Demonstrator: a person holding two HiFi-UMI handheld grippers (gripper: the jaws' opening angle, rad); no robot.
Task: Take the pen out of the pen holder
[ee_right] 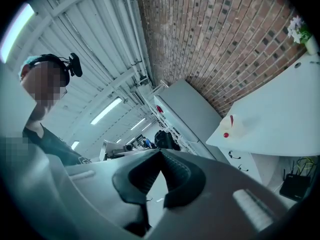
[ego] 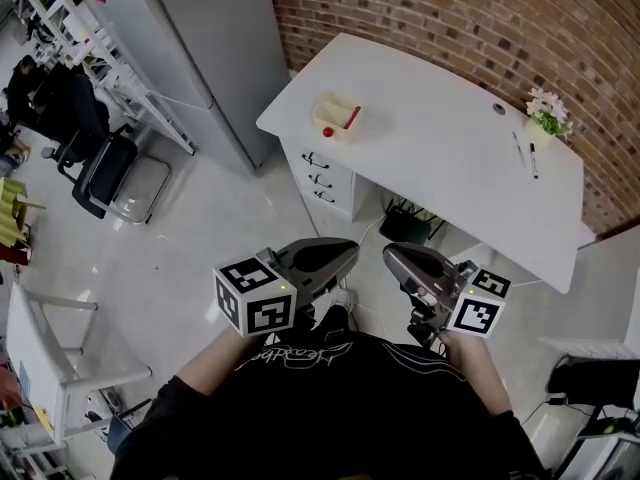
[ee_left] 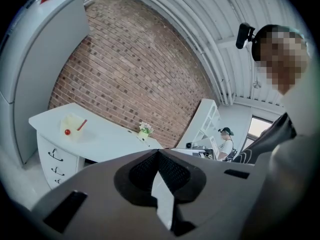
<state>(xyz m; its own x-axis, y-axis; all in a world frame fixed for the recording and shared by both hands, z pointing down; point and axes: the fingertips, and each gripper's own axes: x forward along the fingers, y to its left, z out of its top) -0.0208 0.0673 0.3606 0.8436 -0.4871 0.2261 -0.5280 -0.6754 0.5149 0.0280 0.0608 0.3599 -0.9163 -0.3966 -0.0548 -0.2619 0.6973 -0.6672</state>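
- A white curved surface (ego: 430, 158) by a red-brick wall (ego: 450, 18), well ahead of the tongs.
- Both left tongs (ego: 343, 251) and right tongs (ego: 393, 255) are clenched, empty; nothing seems within reach.
- The slim red pen (ego: 352, 118) leans in its cream box-shaped holder (ego: 335, 108) there.

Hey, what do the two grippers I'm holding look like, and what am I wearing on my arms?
Both the left gripper and the right gripper are smooth grey shells with black ribbed fingers. Each carries a white cube printed with black square markers. The sleeves are black.
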